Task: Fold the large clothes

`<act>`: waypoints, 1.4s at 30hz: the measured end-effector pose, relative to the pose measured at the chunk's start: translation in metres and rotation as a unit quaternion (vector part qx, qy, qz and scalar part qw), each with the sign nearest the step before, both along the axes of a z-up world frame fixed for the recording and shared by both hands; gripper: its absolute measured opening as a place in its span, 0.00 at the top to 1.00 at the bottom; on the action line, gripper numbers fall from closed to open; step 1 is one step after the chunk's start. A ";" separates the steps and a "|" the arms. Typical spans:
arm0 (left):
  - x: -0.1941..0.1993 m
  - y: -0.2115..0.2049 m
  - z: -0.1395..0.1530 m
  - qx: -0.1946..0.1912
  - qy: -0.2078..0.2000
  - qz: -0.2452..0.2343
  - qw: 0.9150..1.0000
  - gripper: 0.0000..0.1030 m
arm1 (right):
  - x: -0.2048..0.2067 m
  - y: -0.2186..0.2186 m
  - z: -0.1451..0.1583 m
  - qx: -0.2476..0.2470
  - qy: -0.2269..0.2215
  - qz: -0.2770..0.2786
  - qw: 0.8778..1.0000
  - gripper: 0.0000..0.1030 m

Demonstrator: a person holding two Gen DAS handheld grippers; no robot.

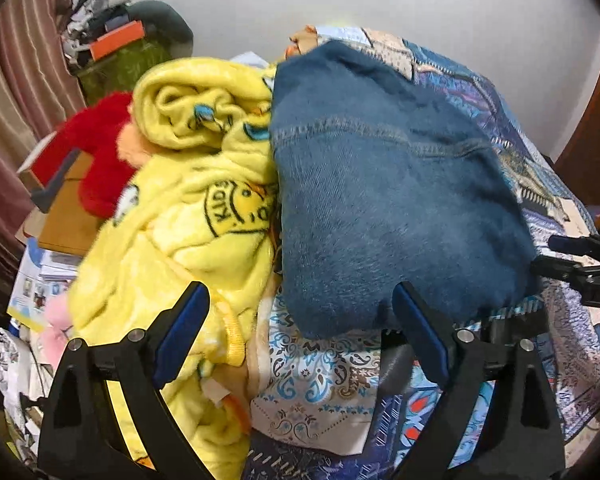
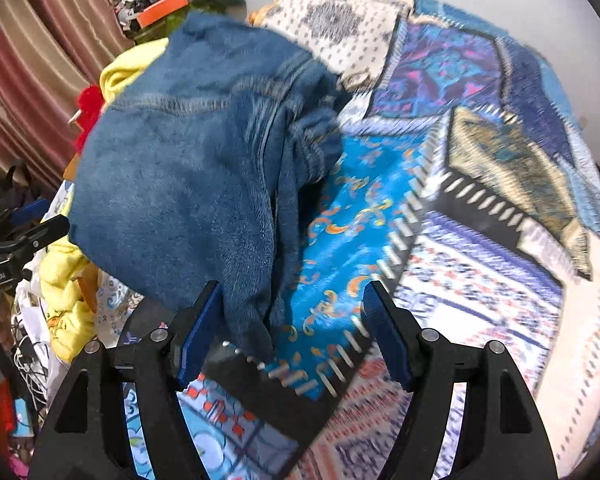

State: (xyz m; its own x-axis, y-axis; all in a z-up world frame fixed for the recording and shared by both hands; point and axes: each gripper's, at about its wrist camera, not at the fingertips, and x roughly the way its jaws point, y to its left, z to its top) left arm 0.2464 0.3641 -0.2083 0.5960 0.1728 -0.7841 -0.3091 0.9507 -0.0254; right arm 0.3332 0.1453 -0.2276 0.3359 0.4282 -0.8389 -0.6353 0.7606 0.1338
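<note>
Two hand-held grippers hover wide open over a bed covered in a patchwork-print bedspread [image 2: 480, 208], where a folded blue denim garment [image 1: 380, 184] lies along the bed's left side, its bunched layers spilling toward the middle. The left hand-held gripper [image 1: 300, 320] frames the garment's near edge between spread fingers and holds nothing; the right hand-held gripper [image 2: 292, 312] stands equally wide, its left finger just touching or brushing the denim's near corner, with bare bedspread between its fingers. The risk from here appears to be a pinch that catches the bedspread along with the denim, or grabs only the top layer and undoes the fold. A crumpled yellow fleece blanket with cartoon prints [image 1: 188, 184] presses against the garment's left edge and could be dragged along; a red plush toy [image 1: 96, 156] sits beyond it.
</note>
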 end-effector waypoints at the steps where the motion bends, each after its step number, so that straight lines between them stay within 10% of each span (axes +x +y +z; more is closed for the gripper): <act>1: -0.004 -0.005 0.008 0.002 -0.006 -0.001 1.000 0.10 | -0.005 -0.004 0.012 0.007 -0.013 0.001 1.000 0.34; 10: -0.066 -0.066 0.113 0.055 -0.129 -0.037 0.989 0.10 | -0.080 -0.032 0.115 0.104 -0.125 0.012 0.987 0.34; 21: -0.191 -0.146 0.221 0.099 -0.322 -0.049 0.940 0.10 | -0.196 -0.099 0.217 0.240 -0.265 0.009 0.934 0.33; 30: -0.264 -0.199 0.245 0.135 -0.405 -0.037 0.904 0.10 | -0.261 -0.121 0.233 0.280 -0.334 -0.005 0.900 0.32; 42: -0.291 -0.206 0.232 0.127 -0.407 0.002 0.905 0.00 | -0.283 -0.112 0.225 0.259 -0.363 -0.030 0.894 0.15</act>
State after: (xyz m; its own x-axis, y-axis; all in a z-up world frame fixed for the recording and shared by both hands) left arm -0.0445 0.1583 0.0233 0.9570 0.2893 -0.0216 -0.2899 0.9567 -0.0270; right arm 0.0506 0.0337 -0.0028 0.7477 0.6587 -0.0839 -0.6574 0.7521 0.0466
